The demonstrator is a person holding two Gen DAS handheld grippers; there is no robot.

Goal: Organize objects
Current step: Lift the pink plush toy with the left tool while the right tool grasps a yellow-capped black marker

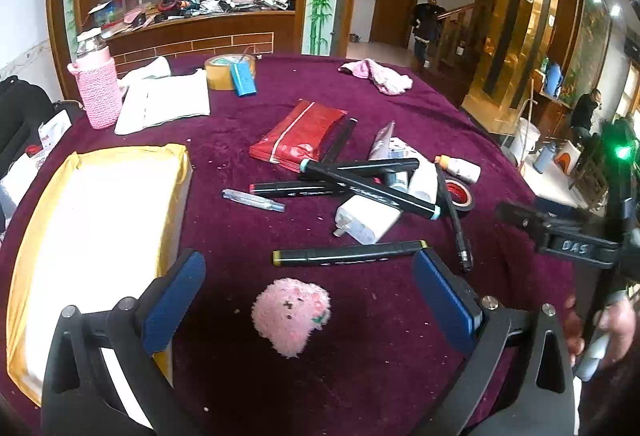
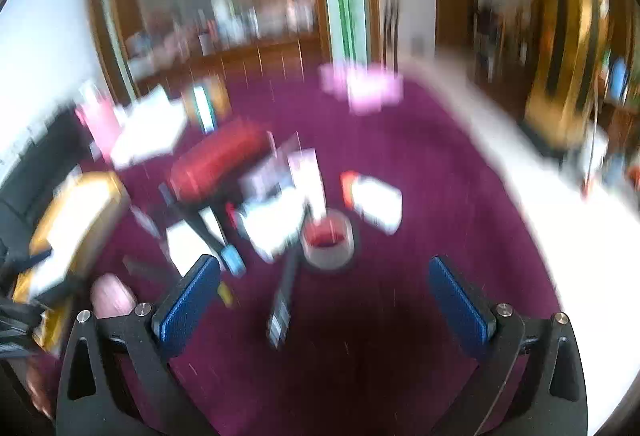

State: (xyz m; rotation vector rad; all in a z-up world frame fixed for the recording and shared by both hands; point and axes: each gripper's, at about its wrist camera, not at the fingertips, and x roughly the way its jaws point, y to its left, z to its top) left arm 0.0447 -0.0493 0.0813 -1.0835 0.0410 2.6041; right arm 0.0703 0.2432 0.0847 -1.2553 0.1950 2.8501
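Note:
A pink fluffy ball (image 1: 291, 315) lies on the purple table (image 1: 260, 116) between the wide-spread blue pads of my open left gripper (image 1: 308, 268), untouched. Just beyond it rests a black marker with yellow ends (image 1: 350, 253). Further off is a heap: crossed black markers (image 1: 372, 184), a white charger (image 1: 366, 219), a red pouch (image 1: 298, 134), a red-cored tape roll (image 1: 460, 192), a small bottle (image 1: 460, 167) and a clear pen (image 1: 253, 199). A yellow-lined open box (image 1: 96, 236) stands at the left. The right wrist view is badly blurred; my right gripper (image 2: 324, 276) is open above the cloth, with the tape roll (image 2: 327, 242) ahead.
At the back stand a pink-sleeved bottle (image 1: 98, 84), white papers (image 1: 164, 104), a brown tape roll (image 1: 228, 70) with a blue block (image 1: 244, 78), and a pink cloth (image 1: 380, 76). The right gripper's black body (image 1: 580, 240) and a hand (image 1: 612, 328) sit at the right. People stand in the room beyond.

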